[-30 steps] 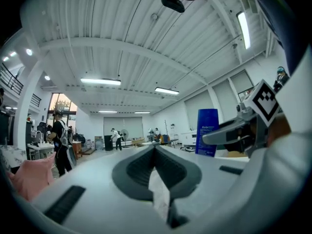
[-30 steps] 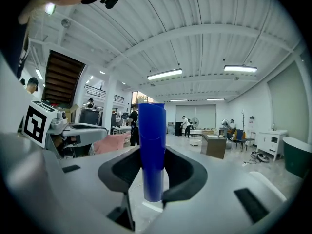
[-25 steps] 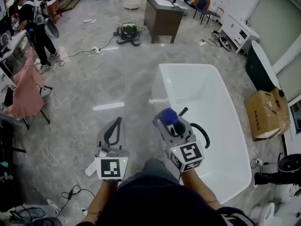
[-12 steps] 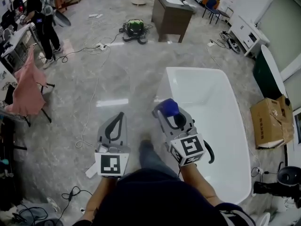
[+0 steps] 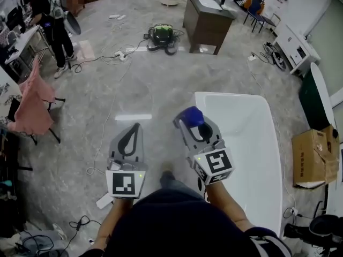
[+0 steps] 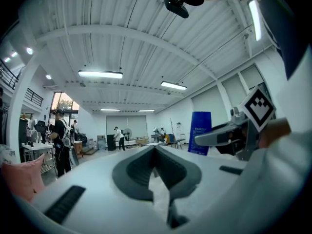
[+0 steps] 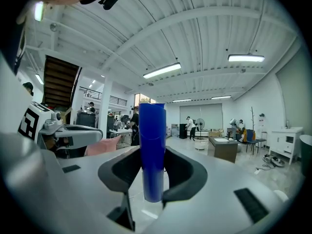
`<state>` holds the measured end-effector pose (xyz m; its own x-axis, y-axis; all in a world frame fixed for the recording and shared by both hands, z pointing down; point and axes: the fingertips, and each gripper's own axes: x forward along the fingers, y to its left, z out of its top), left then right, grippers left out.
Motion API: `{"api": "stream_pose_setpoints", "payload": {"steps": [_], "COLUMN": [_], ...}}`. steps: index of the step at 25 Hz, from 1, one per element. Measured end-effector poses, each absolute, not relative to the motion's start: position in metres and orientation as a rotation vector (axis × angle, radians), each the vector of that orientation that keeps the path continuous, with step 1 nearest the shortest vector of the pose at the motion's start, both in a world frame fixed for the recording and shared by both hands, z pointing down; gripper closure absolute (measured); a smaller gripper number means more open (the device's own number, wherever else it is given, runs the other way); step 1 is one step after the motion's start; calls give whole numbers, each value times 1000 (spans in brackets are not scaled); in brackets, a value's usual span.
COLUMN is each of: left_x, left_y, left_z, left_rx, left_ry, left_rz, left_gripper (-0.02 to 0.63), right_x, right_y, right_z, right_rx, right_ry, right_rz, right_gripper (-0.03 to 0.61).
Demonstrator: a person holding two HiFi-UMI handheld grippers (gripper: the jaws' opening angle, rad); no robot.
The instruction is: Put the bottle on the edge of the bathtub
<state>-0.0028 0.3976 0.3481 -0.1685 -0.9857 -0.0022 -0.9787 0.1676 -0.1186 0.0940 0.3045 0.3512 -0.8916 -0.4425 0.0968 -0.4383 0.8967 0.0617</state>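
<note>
A blue bottle stands upright between the jaws of my right gripper, which is shut on it; in the right gripper view the blue bottle fills the middle of the right gripper. It is held over the floor just left of the white bathtub, near the tub's left rim. My left gripper is further left over the floor, shut with nothing in it. In the left gripper view the left gripper has its jaws closed and the blue bottle shows at the right.
A brown desk and a green-black vacuum stand far ahead. Cables run across the marble floor at left. A pink chair and a person are at far left. A cardboard box sits right of the tub.
The view has shifted: the bathtub now sits lower and further right in the head view. Both grippers keep about the same place and the bottle stays held.
</note>
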Motion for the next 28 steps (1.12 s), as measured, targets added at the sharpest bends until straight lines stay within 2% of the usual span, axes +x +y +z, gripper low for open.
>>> {"api": "stream_pose_setpoints", "payload": {"steps": [17, 28], "left_x": [-59, -108], "left_y": [245, 194], "left_z": [340, 356], "left_rx": [-1923, -1958], "left_ry": [2383, 2361], "left_rz": [-168, -144], "left_gripper": [612, 612], "right_x": [55, 18], "right_y": [142, 93], "right_z": [348, 367], "right_rx": [708, 777], "right_ry": [-2972, -2927], "right_rz": [-31, -23], "right_gripper": [420, 420]}}
